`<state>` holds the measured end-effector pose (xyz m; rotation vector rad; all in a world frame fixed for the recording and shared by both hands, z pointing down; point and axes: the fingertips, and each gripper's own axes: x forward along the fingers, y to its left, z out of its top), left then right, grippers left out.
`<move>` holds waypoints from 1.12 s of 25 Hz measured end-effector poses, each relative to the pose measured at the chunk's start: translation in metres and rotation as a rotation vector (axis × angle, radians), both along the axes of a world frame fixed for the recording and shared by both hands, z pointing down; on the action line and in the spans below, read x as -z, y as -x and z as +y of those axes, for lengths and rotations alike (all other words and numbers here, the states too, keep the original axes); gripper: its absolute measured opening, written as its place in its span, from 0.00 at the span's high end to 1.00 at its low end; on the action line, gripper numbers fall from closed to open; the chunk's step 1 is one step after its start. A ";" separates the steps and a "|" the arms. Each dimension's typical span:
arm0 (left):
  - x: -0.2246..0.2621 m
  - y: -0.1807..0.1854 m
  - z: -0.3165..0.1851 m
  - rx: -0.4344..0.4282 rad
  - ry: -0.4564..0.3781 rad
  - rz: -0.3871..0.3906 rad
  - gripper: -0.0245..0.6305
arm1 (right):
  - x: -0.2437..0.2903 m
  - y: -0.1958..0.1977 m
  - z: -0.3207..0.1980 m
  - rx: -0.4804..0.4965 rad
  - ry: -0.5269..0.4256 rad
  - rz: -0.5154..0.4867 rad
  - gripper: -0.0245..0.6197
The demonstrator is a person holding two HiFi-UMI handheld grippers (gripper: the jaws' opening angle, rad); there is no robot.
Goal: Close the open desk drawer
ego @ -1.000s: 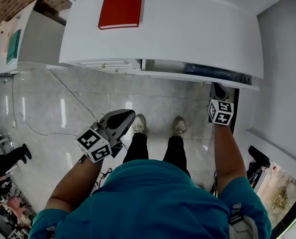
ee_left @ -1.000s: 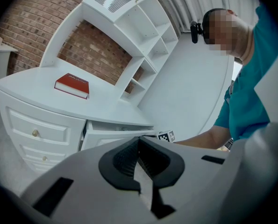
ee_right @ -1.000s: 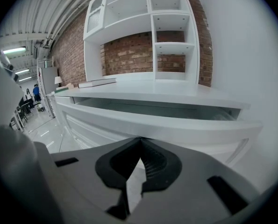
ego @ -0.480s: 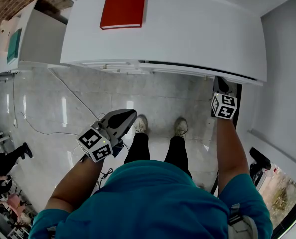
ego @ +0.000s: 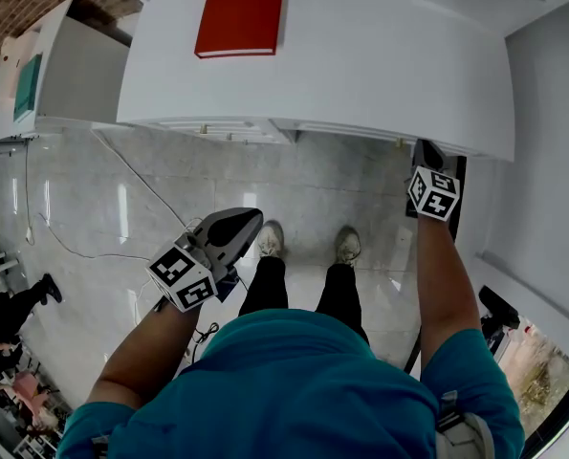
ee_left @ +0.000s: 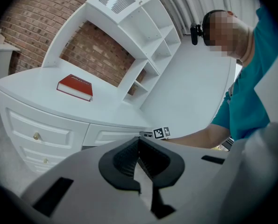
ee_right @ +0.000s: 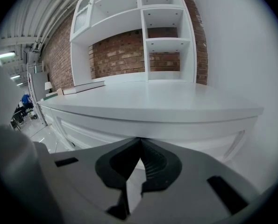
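The white desk [ego: 380,55] fills the top of the head view. Its middle drawer [ego: 361,132] sits pushed in, its front nearly level with the drawer fronts beside it. My right gripper [ego: 424,148] is shut, with its tips against the right end of that drawer front, just under the desktop edge. In the right gripper view the shut jaws [ee_right: 139,140] meet right at the drawer front [ee_right: 129,125]. My left gripper [ego: 236,225] hangs shut and empty over the floor, well back from the desk. The left gripper view shows its shut jaws [ee_left: 139,139] below the drawer [ee_left: 113,135].
A red book [ego: 241,12] lies on the desktop at the left. Left of the desk stands a white side cabinet [ego: 69,70]. A cable [ego: 121,170] trails across the glossy tiled floor. The person's shoes [ego: 308,244] are below the desk. Other people's legs [ego: 16,304] show at far left.
The drawer has slid from open to pushed in under the desktop. My right gripper moved forward with it. The left gripper stayed where it was.
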<state>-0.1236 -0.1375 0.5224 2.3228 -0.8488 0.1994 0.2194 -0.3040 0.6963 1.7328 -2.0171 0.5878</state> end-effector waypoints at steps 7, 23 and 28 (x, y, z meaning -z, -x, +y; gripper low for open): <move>0.004 -0.001 -0.002 0.003 -0.008 0.008 0.94 | 0.000 0.001 0.000 0.009 0.012 0.016 0.93; 0.040 0.002 -0.011 0.043 -0.088 0.027 0.94 | 0.034 0.019 0.062 0.074 0.027 0.004 0.93; 0.070 0.004 -0.016 0.063 -0.147 0.049 0.94 | 0.091 0.037 0.079 0.134 -0.033 -0.036 0.93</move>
